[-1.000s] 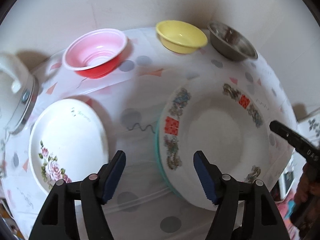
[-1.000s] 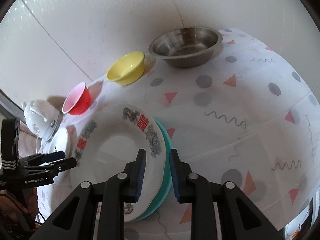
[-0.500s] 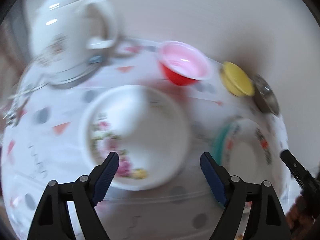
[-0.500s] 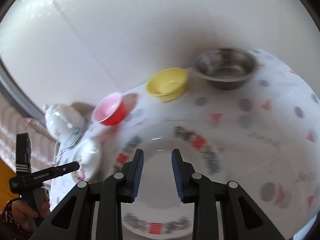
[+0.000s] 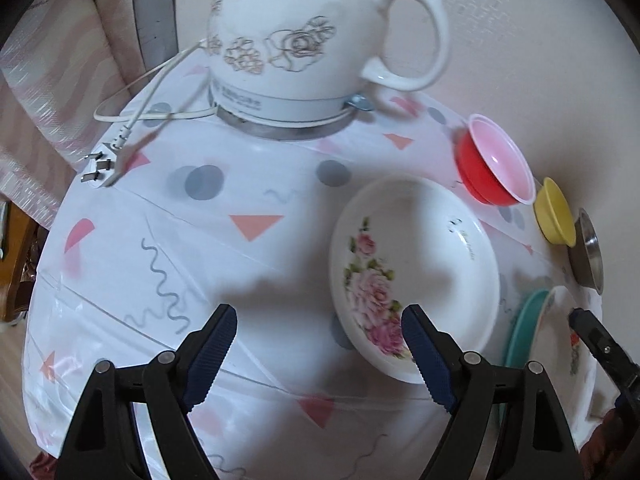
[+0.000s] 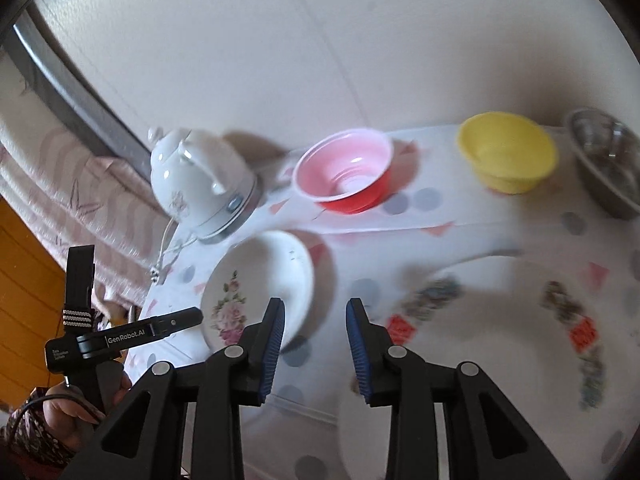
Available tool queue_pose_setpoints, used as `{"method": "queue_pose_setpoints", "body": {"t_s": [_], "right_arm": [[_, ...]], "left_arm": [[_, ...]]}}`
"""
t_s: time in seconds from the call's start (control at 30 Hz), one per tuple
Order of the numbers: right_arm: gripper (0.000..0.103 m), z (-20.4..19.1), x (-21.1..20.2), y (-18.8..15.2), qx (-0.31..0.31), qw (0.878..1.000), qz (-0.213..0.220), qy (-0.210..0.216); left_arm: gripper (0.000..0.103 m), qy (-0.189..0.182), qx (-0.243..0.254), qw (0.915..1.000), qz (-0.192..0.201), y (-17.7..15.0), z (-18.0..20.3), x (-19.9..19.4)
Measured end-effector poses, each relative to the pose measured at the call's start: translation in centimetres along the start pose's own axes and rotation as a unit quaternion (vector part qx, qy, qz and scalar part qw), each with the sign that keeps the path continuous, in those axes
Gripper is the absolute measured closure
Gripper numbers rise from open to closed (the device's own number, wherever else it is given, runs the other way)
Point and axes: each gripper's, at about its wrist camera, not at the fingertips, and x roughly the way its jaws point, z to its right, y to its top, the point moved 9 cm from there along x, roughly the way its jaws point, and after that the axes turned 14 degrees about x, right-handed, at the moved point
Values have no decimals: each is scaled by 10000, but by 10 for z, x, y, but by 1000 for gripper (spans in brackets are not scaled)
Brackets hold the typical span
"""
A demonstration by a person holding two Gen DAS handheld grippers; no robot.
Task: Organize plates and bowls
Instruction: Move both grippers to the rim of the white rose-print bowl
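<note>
1. Left gripper [image 5: 320, 356]: jaws spread wide over the patterned tablecloth [image 5: 248, 264], with nothing between them. They opened further within the last second.
2. Right gripper [image 6: 316, 344]: jaws part-open and just been opening. Nothing is pinched; only cloth and plate rims show in the gap.
3. Rose plate [image 5: 412, 276]: white and deep, with pink roses. It lies flat on the cloth, just ahead of the left gripper's right finger [image 5: 424, 356], whose tip overlaps the plate's near rim in this view; contact cannot be judged. In the right wrist view the plate [image 6: 256, 284] lies ahead and left of the right gripper.
4. Large plate [image 6: 500, 344]: white with red squares and a dark pattern on its rim, blurred. It lies ahead and right of the right gripper. In the left wrist view its edge [image 5: 560, 320] shows far right, resting on a teal plate [image 5: 524, 328].
5. Bowls: red bowl [image 6: 344, 172], yellow bowl [image 6: 508, 156] and steel bowl [image 6: 608, 164] stand in a row along the wall, well beyond both grippers.
6. Kettle [image 5: 304, 40]: white, on its base, straight ahead of the left gripper. Its cord and plug [image 5: 100, 164] lie loose on the cloth to the left.
7. Hand [image 6: 68, 408]: grips the left gripper's handle, lower left in the right wrist view.
</note>
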Motion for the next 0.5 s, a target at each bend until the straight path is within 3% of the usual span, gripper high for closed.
{"method": "queue_pose_setpoints", "body": {"t_s": [0.27, 0.5], "right_arm": [[70, -12, 37, 0, 69, 9990, -437, -15], [70, -7, 57, 1, 150, 9974, -678, -191]], "left_arm": [[18, -49, -59, 9999, -71, 4, -9, 10], [21, -180, 251, 9995, -98, 11, 5, 20]]}}
